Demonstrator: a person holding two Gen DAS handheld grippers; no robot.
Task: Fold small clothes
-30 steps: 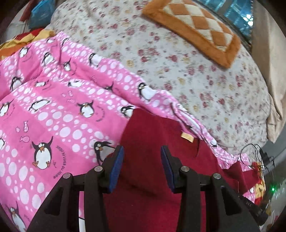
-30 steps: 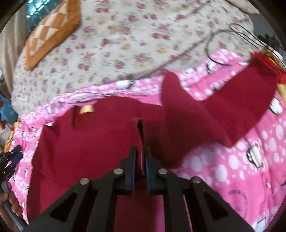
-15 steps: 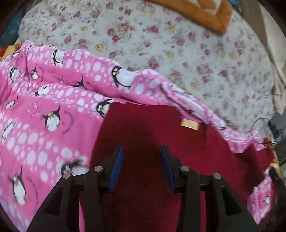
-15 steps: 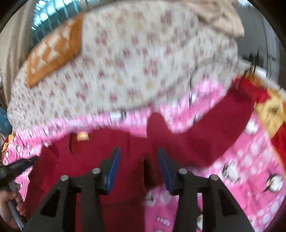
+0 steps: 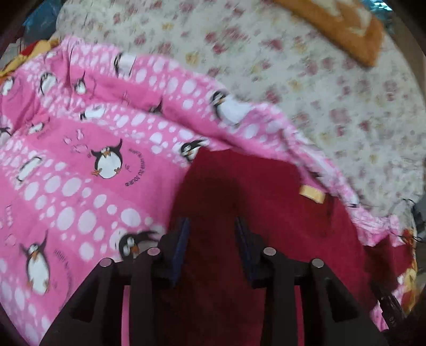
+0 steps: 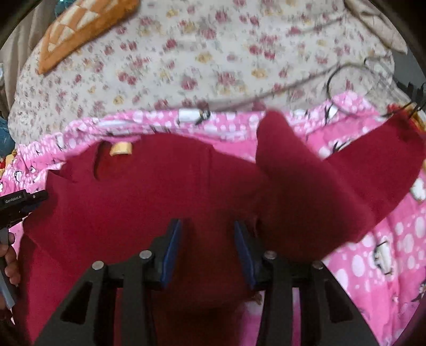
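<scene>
A dark red small garment (image 5: 253, 186) lies spread on a pink penguin blanket (image 5: 80, 173), its yellow neck label (image 5: 312, 193) towards the far edge. My left gripper (image 5: 211, 223) hovers over the garment's left shoulder area. Its jaws are closing, with a gap still between the pads and only flat red cloth below them. In the right wrist view the garment (image 6: 159, 191) fills the middle, with one sleeve (image 6: 332, 186) folded up and across to the right. My right gripper (image 6: 207, 223) sits over the body near that sleeve. Its jaws are apart and narrowing slightly, and they pinch nothing.
A floral bedsheet (image 6: 186, 66) lies beyond the blanket, with an orange checked cushion (image 6: 80, 24) at its far side and a thin black cable (image 6: 346, 71) at the right. A person's hand (image 6: 10, 263) with the other gripper's body (image 6: 18, 202) shows at the left edge.
The right gripper has let go of the pinched fold of red cloth and opened. The left gripper has moved forward over the garment and its jaws have narrowed.
</scene>
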